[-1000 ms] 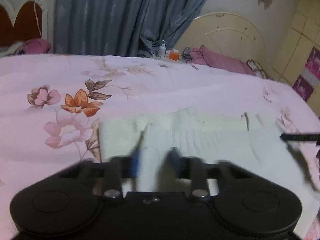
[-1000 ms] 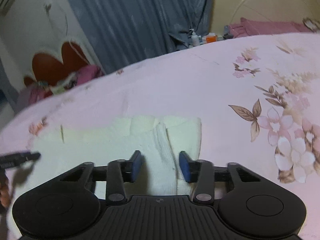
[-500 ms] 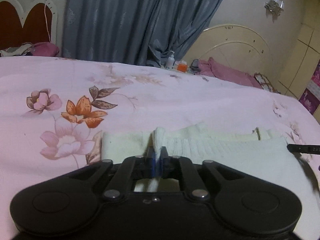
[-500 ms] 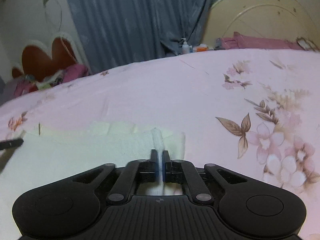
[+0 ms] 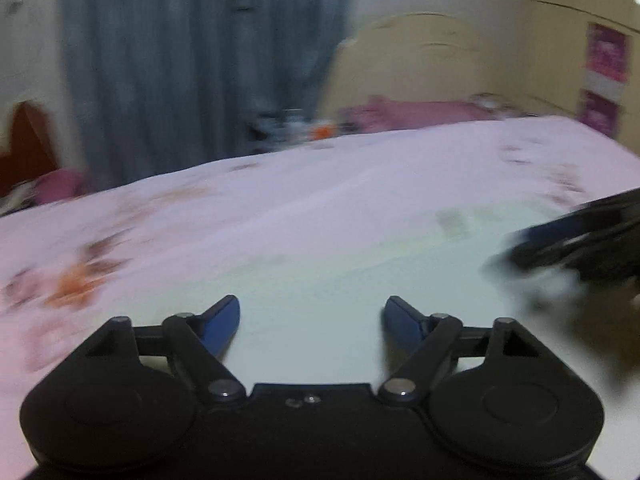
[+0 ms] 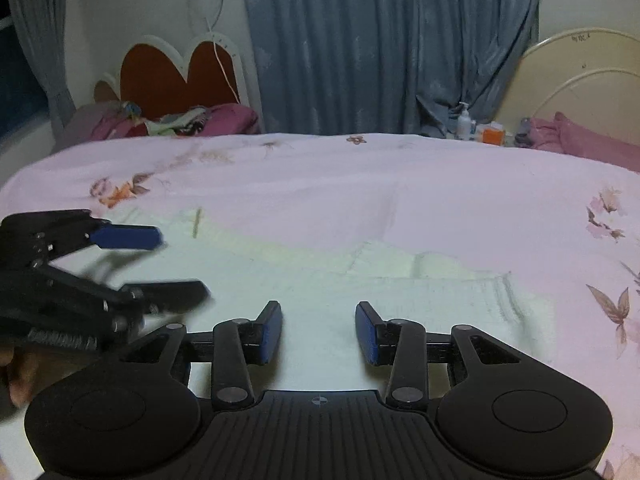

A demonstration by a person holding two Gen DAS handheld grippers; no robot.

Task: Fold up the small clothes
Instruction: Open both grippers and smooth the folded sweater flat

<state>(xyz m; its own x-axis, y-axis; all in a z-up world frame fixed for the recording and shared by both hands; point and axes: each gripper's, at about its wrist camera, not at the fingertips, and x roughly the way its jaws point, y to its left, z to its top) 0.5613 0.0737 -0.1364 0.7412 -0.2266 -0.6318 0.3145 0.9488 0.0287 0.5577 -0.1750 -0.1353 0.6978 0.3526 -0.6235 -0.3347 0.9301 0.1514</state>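
Observation:
A small cream knitted garment (image 6: pixel 400 292) lies flat on the pink floral bedspread (image 6: pixel 360 184); it also shows, blurred, in the left wrist view (image 5: pixel 340 276). My left gripper (image 5: pixel 312 320) is open and empty just above the garment; it also shows in the right wrist view (image 6: pixel 160 264) at the left. My right gripper (image 6: pixel 319 330) is open and empty above the garment's near part; in the left wrist view it (image 5: pixel 520 244) shows blurred at the right.
A blue curtain (image 6: pixel 380 40) hangs behind the bed. A heart-shaped headboard (image 6: pixel 180 76) with piled clothes stands back left. A cream headboard (image 6: pixel 580 76), pink bedding and small bottles (image 6: pixel 464 120) are back right.
Both grippers were shut on folds of the garment half a second ago; both have now opened and let go. The garment lies flat. The left gripper is moving fast.

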